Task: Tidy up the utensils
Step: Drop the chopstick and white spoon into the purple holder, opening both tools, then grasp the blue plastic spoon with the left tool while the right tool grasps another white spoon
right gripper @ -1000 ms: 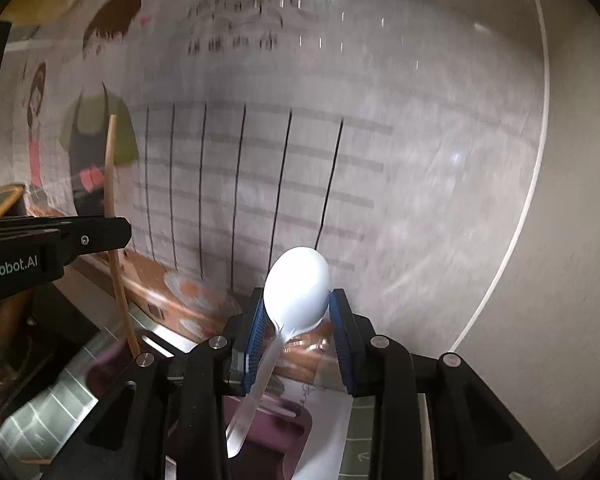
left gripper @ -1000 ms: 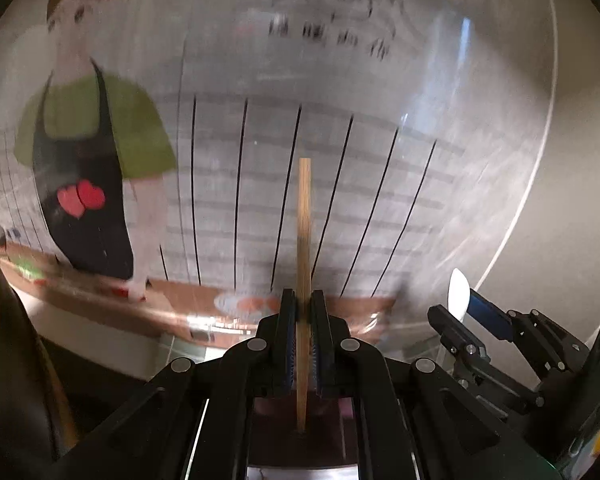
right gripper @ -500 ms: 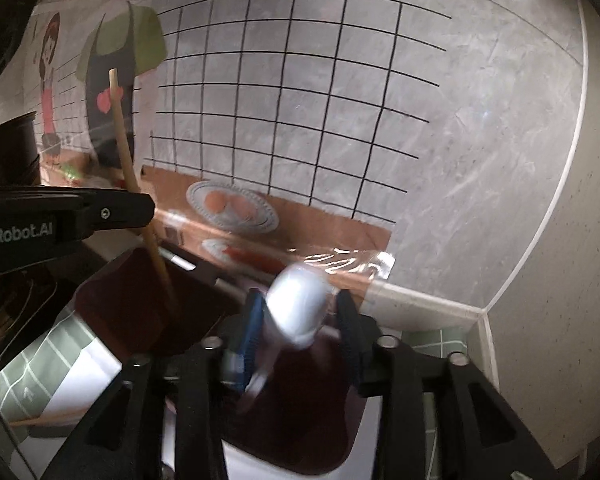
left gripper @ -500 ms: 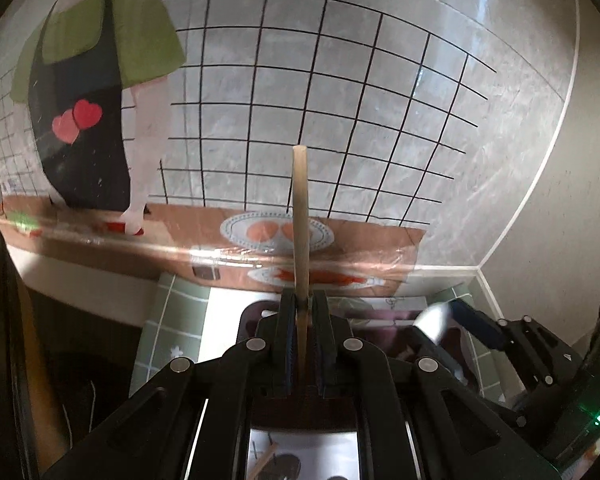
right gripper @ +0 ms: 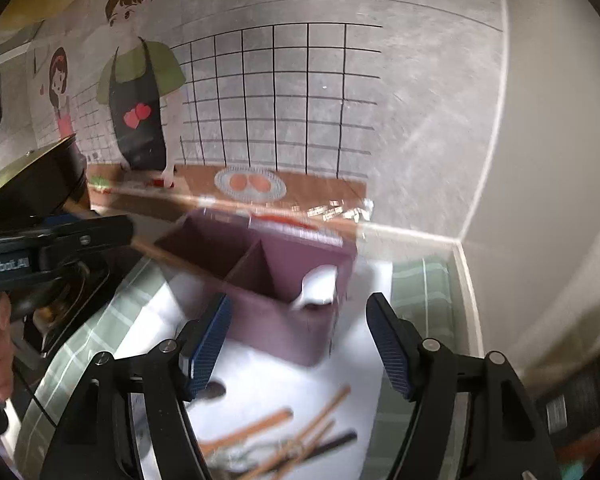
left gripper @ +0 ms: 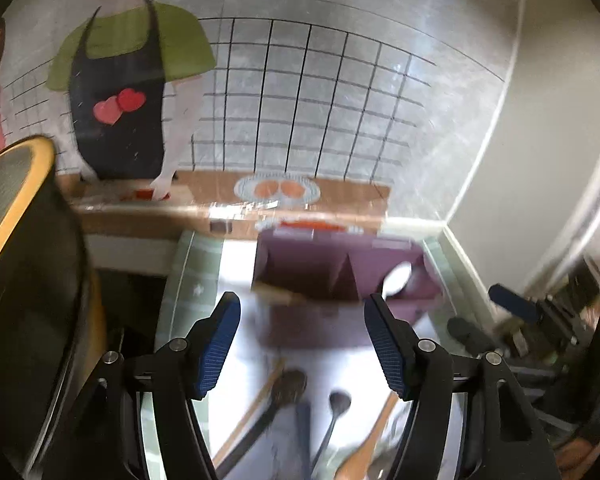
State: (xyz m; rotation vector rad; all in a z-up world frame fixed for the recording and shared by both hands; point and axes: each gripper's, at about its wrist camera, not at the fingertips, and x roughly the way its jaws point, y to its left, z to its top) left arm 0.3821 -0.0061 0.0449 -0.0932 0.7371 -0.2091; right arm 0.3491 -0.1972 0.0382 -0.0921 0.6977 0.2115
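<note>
While both tongs, left gripper (left gripper: 302, 340) and right gripper (right gripper: 300, 338), were spread wide and empty, a white plastic spoon (right gripper: 318, 286) was seen inside the purple two-compartment plastic box (right gripper: 278, 328).

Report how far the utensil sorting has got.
Done: a white spoon stands in the right compartment of the purple holder, and a chopstick leans in the left. In hand: nothing; the left gripper and right gripper have jaws open. Left: the loose utensils on the white mat.
</note>
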